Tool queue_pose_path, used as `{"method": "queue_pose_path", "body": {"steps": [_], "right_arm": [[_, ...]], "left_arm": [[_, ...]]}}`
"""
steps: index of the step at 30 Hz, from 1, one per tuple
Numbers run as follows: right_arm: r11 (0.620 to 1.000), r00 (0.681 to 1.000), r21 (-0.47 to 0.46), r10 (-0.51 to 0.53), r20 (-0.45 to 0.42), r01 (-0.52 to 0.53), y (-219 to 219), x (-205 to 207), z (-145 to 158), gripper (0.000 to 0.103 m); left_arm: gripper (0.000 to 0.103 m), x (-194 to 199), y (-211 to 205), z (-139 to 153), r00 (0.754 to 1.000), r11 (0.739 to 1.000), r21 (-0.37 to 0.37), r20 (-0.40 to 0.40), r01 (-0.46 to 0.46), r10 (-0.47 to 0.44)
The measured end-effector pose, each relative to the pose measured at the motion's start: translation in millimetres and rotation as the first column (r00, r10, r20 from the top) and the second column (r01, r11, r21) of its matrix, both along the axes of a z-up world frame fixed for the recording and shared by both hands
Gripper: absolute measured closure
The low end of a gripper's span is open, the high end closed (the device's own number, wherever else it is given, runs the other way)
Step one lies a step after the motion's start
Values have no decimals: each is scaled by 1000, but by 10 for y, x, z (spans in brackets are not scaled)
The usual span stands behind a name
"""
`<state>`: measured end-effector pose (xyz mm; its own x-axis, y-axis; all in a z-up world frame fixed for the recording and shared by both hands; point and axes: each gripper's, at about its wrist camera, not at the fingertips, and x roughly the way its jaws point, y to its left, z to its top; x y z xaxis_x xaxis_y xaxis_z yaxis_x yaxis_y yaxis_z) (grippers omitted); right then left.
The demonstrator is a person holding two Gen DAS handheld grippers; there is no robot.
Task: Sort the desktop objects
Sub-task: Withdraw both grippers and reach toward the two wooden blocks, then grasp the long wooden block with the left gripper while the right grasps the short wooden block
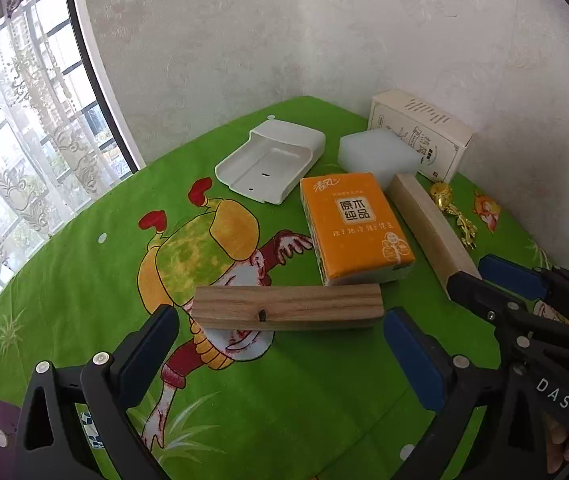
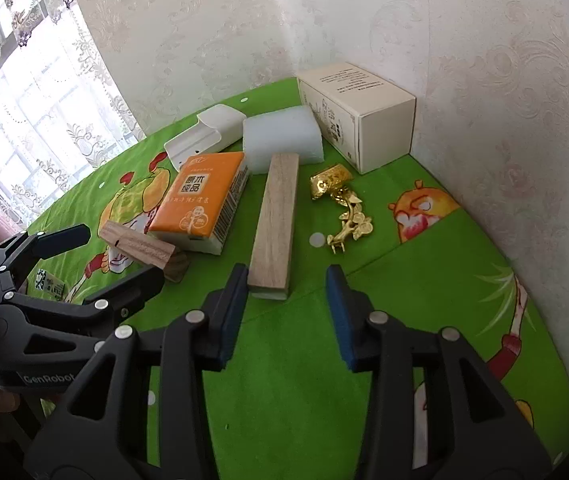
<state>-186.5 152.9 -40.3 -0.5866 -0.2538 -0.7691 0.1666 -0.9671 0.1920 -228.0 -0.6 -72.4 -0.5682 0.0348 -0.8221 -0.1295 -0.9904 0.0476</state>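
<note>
Wooden block point(image 1: 288, 307) lies between left claw point(image 1: 280, 334) (jaws wide).

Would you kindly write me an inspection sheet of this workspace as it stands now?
Surface: green cartoon cloth, in a wall corner.
Job's things: two wooden blocks, one crosswise, one lengthwise; orange tissue pack; white foam block; white plastic tray; cream box; gold ornament.
Clutter: nothing seen.
Tongs: left tongs open wide around the crosswise block; right tongs open at the lengthwise block's near end; nothing held.
Cables: nothing seen.
Surroundings: papered walls, lace-curtained window.
</note>
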Motion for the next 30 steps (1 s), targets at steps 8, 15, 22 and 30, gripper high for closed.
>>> {"method": "queue_pose_path", "body": {"steps": [8,15,22,30], "right_arm": [[999,999,34,36,-14,-35,-3,-49,34,58],[997,997,35,73,-35,-72,-16,-12,95,55],[993,994,62,101,-39,-99,-135,-5,70,55],[994,996,74,87,-28,-84,-170,-80,-1,65]], "left_arm": [[0,-94,-19,-21,999,999,33,34,-9,8],[0,-122,-44,-68,992,991,84,83,-107,100],[1,-156,-65,-123,985,989,55,114,-137,130],[2,-88,-182,-53,981,981,63,88,-181,175]]}}
